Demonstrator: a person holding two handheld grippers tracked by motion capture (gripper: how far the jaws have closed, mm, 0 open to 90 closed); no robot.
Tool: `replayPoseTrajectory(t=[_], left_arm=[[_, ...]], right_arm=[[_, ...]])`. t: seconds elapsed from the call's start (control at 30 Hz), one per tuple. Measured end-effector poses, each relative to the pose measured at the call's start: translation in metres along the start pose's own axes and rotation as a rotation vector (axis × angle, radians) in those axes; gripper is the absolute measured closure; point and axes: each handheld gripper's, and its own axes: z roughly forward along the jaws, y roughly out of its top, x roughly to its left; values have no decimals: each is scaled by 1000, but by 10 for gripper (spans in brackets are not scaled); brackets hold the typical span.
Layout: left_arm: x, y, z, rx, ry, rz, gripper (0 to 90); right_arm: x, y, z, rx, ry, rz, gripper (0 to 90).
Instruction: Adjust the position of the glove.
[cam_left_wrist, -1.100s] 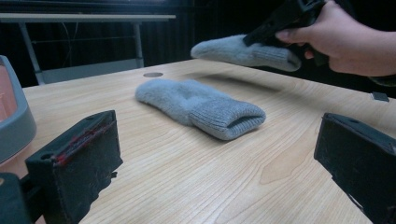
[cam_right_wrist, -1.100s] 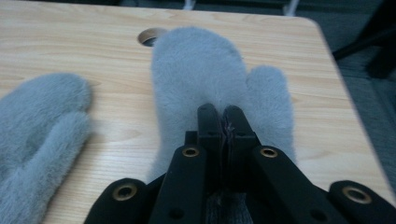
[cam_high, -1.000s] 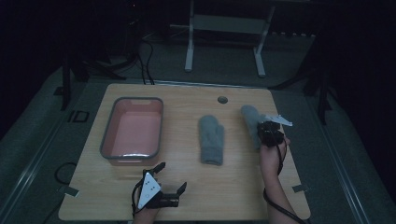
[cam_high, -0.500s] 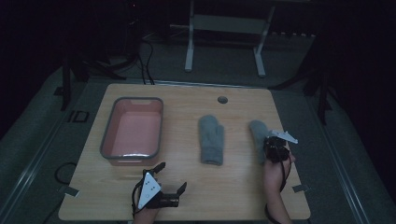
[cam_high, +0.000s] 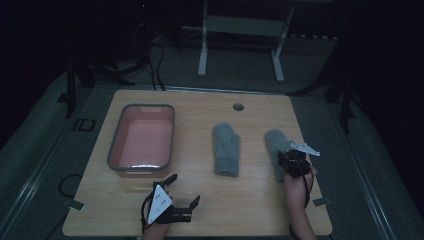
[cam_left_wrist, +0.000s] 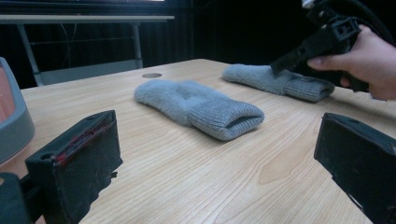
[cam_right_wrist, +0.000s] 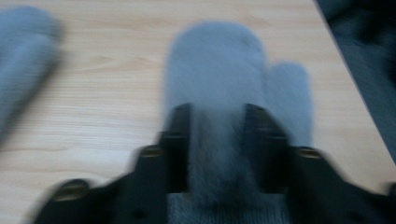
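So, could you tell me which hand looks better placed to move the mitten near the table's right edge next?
The right. The right gripper already sits over that mitten, jaws either side of its cuff end, having just been opening. The left gripper rests open at the near edge, well apart from both mittens.

A dim lab or studio: wooden table on grey floor mats, metal stand, floor cables.

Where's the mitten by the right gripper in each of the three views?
High view: right mitten, right of centre, under the right gripper.
Left gripper view: upper right, behind the other mitten.
Right gripper view: centre, between the fingers.
Shared landmark: the other mitten.
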Motion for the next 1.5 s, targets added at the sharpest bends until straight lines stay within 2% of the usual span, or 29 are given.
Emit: replayPoseTrajectory(t=[0.07, 0.13, 0.17, 0.23, 0.27, 0.37, 0.43, 0.47, 0.67, 0.77, 0.83, 0.87, 0.97, 1.1, 1.23, 1.5], left_arm=[[0, 0, 0, -1, 0, 2, 9], [-1, 0, 0, -3, -1, 1, 9], [0, 0, 0, -2, -2, 0, 9], [0, 0, 0, -3, -5, 0, 9], [0, 0, 0, -3, -6, 1, 9], [0, 0, 0, -4, -6, 1, 9], [0, 0, 0, -4, -5, 1, 9], [0, 0, 0, -3, -4, 1, 9], [1, 0, 0, -4, -8, -7, 9], [0, 0, 0, -4, -6, -6, 9], [1, 0, 0, -3, -6, -7, 9], [1, 0, 0, -3, -5, -8, 9], [1, 0, 0, -3, -3, -8, 9], [1, 0, 0, -1, -2, -9, 9], [1, 0, 0, -2, -2, -11, 9], [1, 0, 0, -2, -3, -8, 9]], right_arm=[[-7, 6, -1, -4, 42, -52, 510], [-13, 11, -2, 4, 44, -89, 509], [-17, 13, -2, -7, 72, -99, 510], [-23, 17, -3, -11, 81, -128, 518], [-26, 18, -2, -13, 110, -139, 517], [-30, 19, -1, -3, 132, -172, 516], [-32, 16, 2, 11, 127, -184, 520], [-33, 14, 4, 19, 142, -179, 518], [-36, -3, 17, 65, 135, -177, 552], [-31, -10, 19, 64, 146, -176, 660], [-27, -11, 19, 62, 128, -184, 738], [-24, -11, 19, 72, 112, -172, 773], [-16, -9, 19, 79, 57, -156, 825], [-12, -6, 15, 56, 30, -98, 843], [-6, 2, 6, 29, 9, -73, 845], [8, 33, -16, -32, 8, -15, 846]])
